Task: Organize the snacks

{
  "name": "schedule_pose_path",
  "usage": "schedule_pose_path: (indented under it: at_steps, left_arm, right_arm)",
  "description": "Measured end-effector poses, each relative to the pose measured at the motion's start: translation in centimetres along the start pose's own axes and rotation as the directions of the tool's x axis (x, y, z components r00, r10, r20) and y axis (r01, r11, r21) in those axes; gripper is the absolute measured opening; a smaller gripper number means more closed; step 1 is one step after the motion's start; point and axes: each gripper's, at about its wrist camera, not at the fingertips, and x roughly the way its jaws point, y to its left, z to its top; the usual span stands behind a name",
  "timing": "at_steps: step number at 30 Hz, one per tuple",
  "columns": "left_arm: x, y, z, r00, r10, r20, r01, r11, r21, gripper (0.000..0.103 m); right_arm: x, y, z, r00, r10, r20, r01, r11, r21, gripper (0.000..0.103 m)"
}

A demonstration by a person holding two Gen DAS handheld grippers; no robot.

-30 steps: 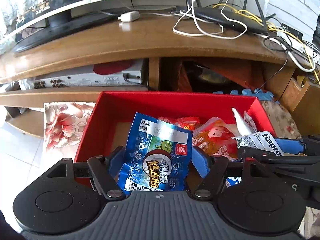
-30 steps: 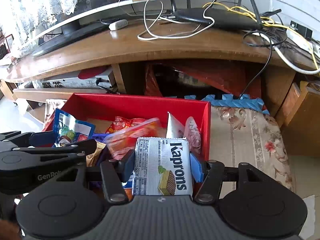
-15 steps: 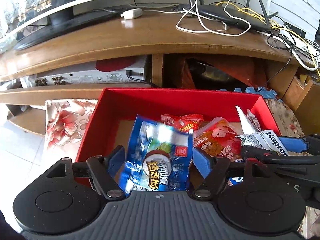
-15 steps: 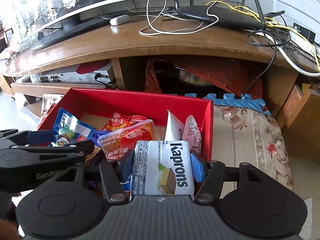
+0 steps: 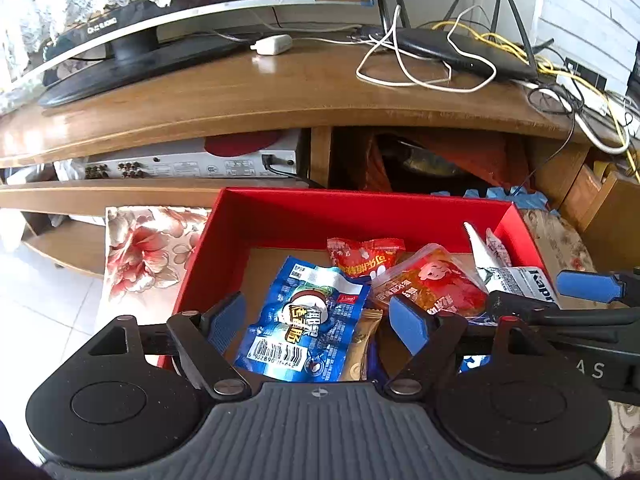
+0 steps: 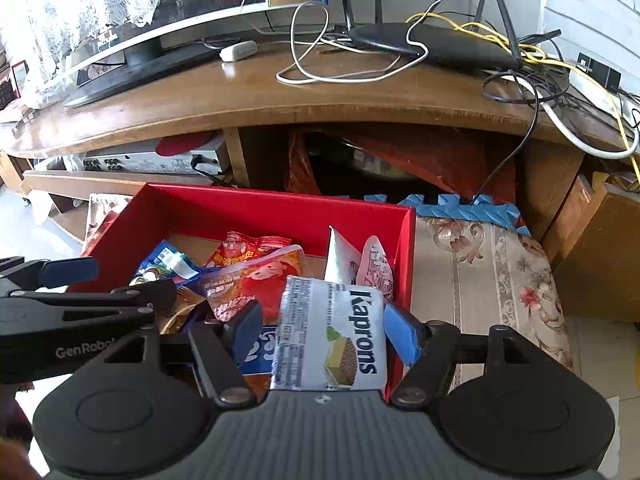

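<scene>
Your left gripper [image 5: 316, 316] stood spread above the blue packet [image 5: 308, 320] lying loose in the red box [image 5: 360, 216], long axis toward 12 o'clock, while your right gripper [image 6: 324, 326], its fingers wide, no longer pinched the wafer pack [image 6: 332, 336] at the box's 5 o'clock corner.

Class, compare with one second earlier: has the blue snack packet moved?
Yes. The blue snack packet has left the left gripper, whose fingers are now apart, and dropped lower into the red box, lying among the other snacks.

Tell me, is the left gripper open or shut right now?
Open. The left gripper has its blue pads spread wide, and the blue snack packet lies loose between them in the red box.
</scene>
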Motion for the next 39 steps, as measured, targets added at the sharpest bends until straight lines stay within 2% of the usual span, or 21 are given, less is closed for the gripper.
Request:
schedule_pose_path:
  at_steps: [16,22,39]
  left_arm:
    - [-3.4,-0.6,-1.4,0.999,-0.008,0.045,0.007,1.000,0.027,0.090]
    - [-4.9,-1.1,-2.5,0.998,0.003,0.063,-0.006,0.999,0.038,0.090]
    - [-7.8,-1.7,-5.8,0.998,-0.026,0.064,0.024,0.999,0.043,0.090]
  right_arm:
    - [-3.6,-0.5,-0.6,0.999,0.005,0.048,-0.007,0.999,0.038,0.064]
    - [-5.2,-0.3,-1.8,0.999,0.001,0.053,-0.003,0.999,0.032,0.064]
    - [-8.9,-0.3,-5.8,0.999,0.010,0.034,-0.011,0.999,0.046,0.064]
